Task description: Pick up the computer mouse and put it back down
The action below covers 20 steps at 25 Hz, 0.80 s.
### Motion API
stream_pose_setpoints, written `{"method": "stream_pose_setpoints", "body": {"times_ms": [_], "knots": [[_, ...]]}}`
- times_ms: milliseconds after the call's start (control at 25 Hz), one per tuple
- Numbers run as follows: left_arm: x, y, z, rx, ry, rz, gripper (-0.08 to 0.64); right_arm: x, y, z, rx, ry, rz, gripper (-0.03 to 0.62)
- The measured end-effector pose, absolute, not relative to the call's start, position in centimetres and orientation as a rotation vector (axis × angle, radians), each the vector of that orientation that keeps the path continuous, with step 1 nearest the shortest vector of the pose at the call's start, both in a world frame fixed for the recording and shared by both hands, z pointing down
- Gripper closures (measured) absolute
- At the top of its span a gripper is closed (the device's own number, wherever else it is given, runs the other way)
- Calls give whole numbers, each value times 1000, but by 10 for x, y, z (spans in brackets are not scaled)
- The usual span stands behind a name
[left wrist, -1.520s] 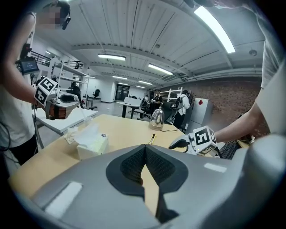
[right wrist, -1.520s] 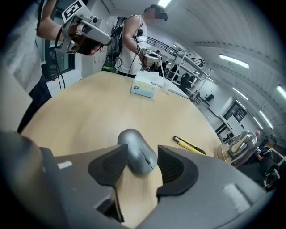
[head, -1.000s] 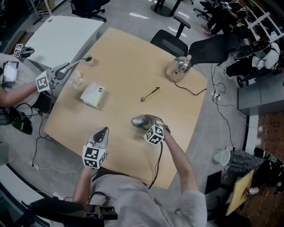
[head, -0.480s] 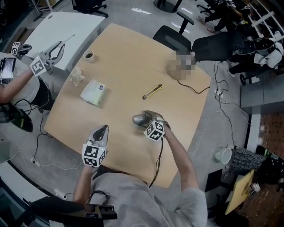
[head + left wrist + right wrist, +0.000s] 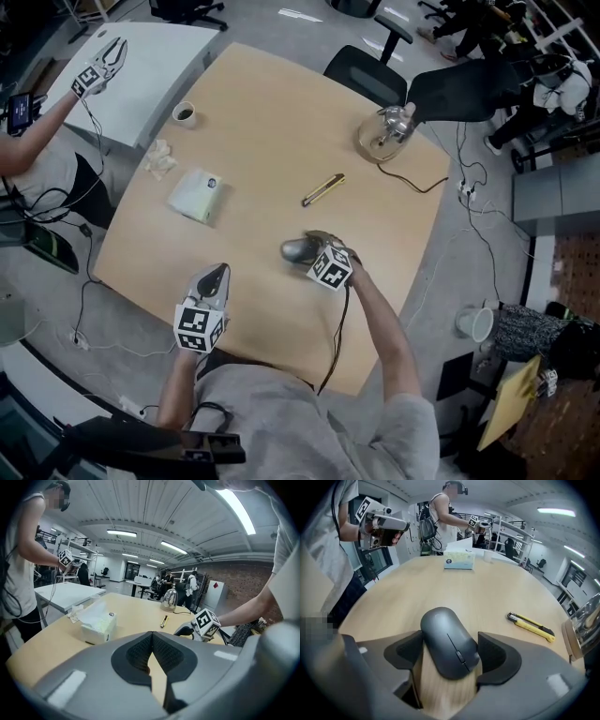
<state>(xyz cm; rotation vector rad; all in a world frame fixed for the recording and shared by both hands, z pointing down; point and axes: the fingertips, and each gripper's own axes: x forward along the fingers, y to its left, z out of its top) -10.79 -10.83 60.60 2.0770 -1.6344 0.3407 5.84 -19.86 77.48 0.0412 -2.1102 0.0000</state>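
No legible text, round label on tissue box (image 5: 198,196) too small to read

Open-plan office doubling as a lab: big wooden table (image 5: 272,141), white desk (image 5: 150,56), swivel chairs (image 5: 361,70), ceiling strip lights (image 5: 122,533), brick wall (image 5: 243,581), metal racks (image 5: 506,531), another person (image 5: 23,550) standing at the desk.

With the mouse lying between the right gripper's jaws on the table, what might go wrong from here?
The mouse sits askew between the open jaws of the right gripper, its side very near one pad, so lifting away may drag it. The yellow utility knife lies nearby on the table; a sideways pull-out might knock it.
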Motion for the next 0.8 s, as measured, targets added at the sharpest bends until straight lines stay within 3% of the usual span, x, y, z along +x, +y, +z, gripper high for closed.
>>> {"method": "stream_pose_setpoints", "body": {"times_ms": [800], "knots": [[-107, -112, 604, 2067, -1641, 327, 540, 61, -183, 771, 26, -2074, 41, 276]]}}
